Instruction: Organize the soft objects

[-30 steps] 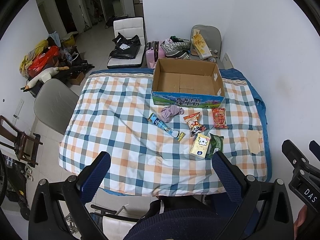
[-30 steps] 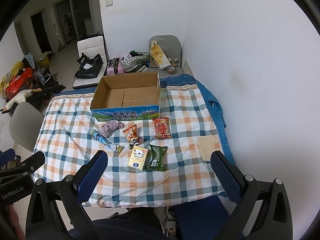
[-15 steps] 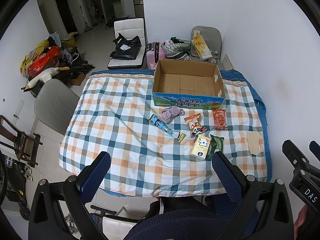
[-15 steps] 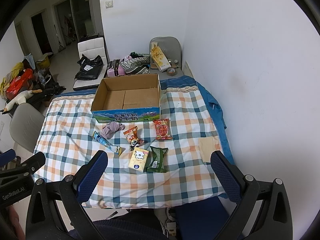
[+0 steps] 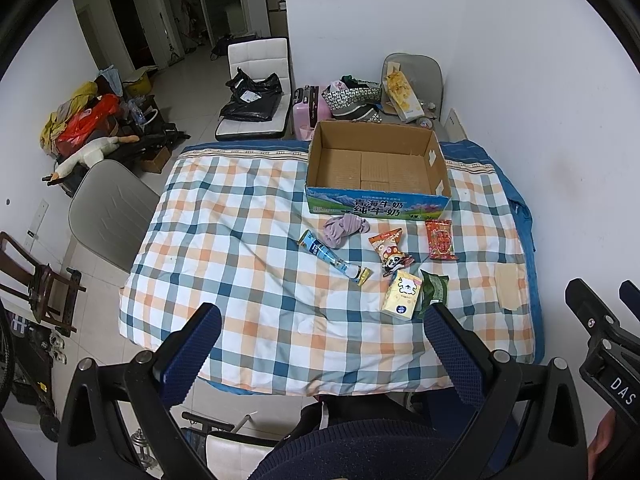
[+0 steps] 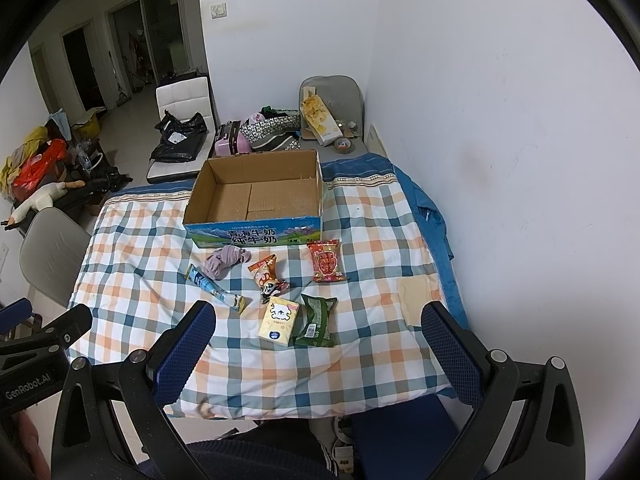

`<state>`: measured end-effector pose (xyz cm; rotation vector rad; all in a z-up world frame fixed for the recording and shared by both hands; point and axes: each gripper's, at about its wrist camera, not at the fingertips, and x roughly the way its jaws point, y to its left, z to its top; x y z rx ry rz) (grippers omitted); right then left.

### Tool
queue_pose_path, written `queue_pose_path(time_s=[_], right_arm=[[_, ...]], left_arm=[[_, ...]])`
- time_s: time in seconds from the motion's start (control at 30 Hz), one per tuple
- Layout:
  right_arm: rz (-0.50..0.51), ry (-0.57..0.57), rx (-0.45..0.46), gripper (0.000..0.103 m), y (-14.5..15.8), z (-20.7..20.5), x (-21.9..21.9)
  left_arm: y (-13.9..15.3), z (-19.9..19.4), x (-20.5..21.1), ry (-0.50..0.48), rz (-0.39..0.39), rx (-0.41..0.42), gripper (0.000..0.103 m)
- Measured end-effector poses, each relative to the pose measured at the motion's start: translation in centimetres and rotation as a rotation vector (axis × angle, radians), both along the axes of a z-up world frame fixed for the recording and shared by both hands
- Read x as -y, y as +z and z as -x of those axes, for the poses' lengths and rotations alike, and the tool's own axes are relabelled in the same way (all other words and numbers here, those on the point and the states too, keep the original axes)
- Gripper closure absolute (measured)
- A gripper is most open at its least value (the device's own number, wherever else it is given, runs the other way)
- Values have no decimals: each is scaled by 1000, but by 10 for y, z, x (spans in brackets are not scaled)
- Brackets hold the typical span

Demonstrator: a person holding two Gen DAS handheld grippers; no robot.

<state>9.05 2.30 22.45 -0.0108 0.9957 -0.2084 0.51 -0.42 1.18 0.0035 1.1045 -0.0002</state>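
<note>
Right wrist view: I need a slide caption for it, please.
Open right gripper hovers above a checked table with six soft items before an empty cardboard box.

- White walls [image 5: 520, 80], pale tiled floor [image 5: 192, 100].
- Checked cloth [image 5: 240, 240] over table.
- Grey chair [image 5: 108, 208] at table's left side.
- White chair [image 5: 260, 56] beyond, near dark doorways [image 5: 124, 20].

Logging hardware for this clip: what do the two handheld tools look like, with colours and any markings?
Both match: the left tool and right tool have black angular frames with silver screws and two dark blue textured pads. Seen from the left wrist view, the right tool's body shows white letters "DAS"; from the right wrist view, the left tool's body reads "GenRobot.AI". No cables are visible. The person's dark navy garment appears below.
</note>
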Motion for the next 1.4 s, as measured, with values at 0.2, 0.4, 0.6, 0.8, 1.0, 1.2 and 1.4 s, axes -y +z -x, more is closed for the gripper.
queue_pose_path(time_s=[0.2,0.4,0.6,0.8,1.0,1.2,1.4], right_arm=[[0,0,2,0,0,-1,-1],[-2,1,3,0,1,-1,-2],[0,0,4,0,1,0,-2],[1,1,9,0,3,-4,-5],[-36,-25,-29,0,-7,-16,-1],[-113,-85,-165,0,-76,-70,33],[-158,-141,-333,0,-203,-120,78]], left_arm=[[7,-15,-4,0,0,1,0],[6,-13,-4,-1,-1,2,0],[6,-12,-3,-2,-2,4,0],[7,-13,-3,-1,-1,5,0],[1,-34,-3,4,7,-4,0],[-78,-90,7,10,8,-126,0],[-189,-129,40,-72,12,-311,0]])
